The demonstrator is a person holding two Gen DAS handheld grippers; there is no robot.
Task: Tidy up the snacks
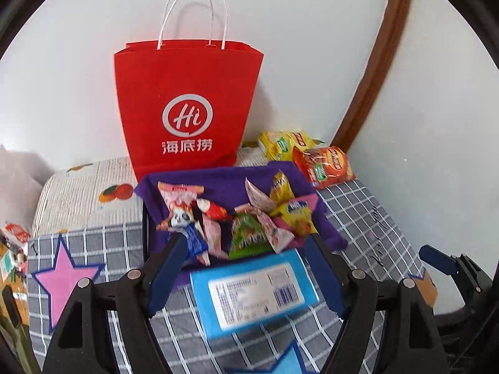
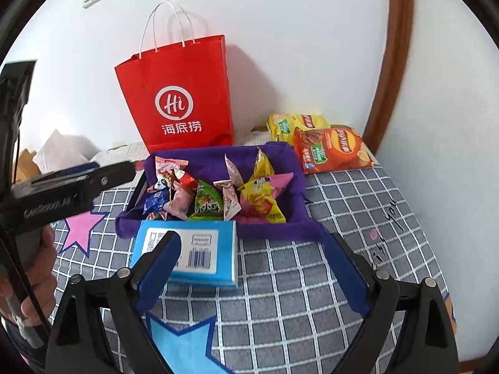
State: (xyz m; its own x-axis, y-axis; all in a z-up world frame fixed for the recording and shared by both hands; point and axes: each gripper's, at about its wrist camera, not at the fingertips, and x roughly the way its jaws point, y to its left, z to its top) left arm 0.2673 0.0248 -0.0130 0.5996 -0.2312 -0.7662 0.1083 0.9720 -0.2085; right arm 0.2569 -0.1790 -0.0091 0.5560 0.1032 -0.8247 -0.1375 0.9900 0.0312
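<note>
A purple felt tray (image 1: 218,184) (image 2: 205,155) holds several small snack packets (image 1: 249,233) (image 2: 205,202). A light blue box (image 1: 252,290) (image 2: 193,249) lies on the checked cloth just in front of the tray. My left gripper (image 1: 246,246) is open, its fingers on either side of the box and the tray's front edge. My right gripper (image 2: 252,243) is open above the cloth, with its left finger over the box. Two chip bags, yellow (image 1: 283,145) (image 2: 296,123) and orange (image 1: 324,165) (image 2: 330,149), lie at the back right.
A red paper bag (image 1: 187,106) (image 2: 181,99) stands against the white wall behind the tray. The left gripper's body (image 2: 62,187) and the hand holding it show at the right wrist view's left. The table edge runs along the right; a brown frame (image 1: 377,62) rises there.
</note>
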